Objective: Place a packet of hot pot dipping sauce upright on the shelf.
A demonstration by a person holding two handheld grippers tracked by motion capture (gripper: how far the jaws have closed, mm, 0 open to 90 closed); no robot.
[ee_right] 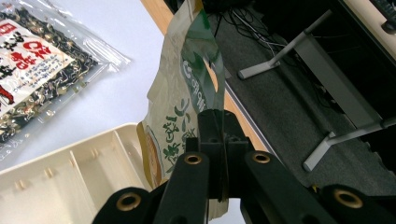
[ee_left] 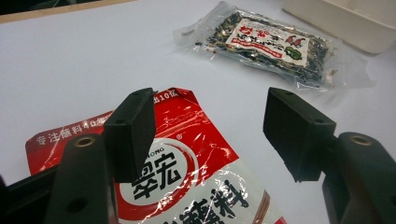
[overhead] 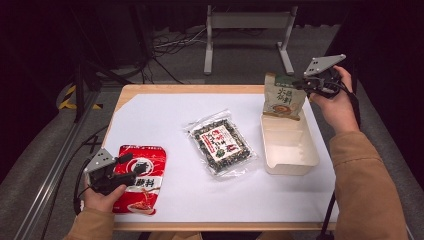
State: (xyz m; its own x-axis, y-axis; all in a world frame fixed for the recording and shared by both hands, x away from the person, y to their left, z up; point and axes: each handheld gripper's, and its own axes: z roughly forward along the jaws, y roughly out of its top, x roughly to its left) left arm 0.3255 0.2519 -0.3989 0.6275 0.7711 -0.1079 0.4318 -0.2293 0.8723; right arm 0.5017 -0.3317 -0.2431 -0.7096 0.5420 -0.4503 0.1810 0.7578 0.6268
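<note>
White sheet [overhead: 165,120] over a wooden table. From the left: your left gripper [overhead: 121,167], jaws apart, over a flat red sauce packet [overhead: 142,177]; a clear seaweed bag [overhead: 221,141] mid-sheet; a cream tray [overhead: 290,150]. Your right gripper [overhead: 305,85] is clamped on a tan pouch [overhead: 282,97], upright above the tray's far end.

On the red packet [ee_left: 187,172] we read "翠宏", "专注蘸料10" and "蘸料". On the beige pouch [ee_right: 175,116] we made out only unclear green characters.
</note>
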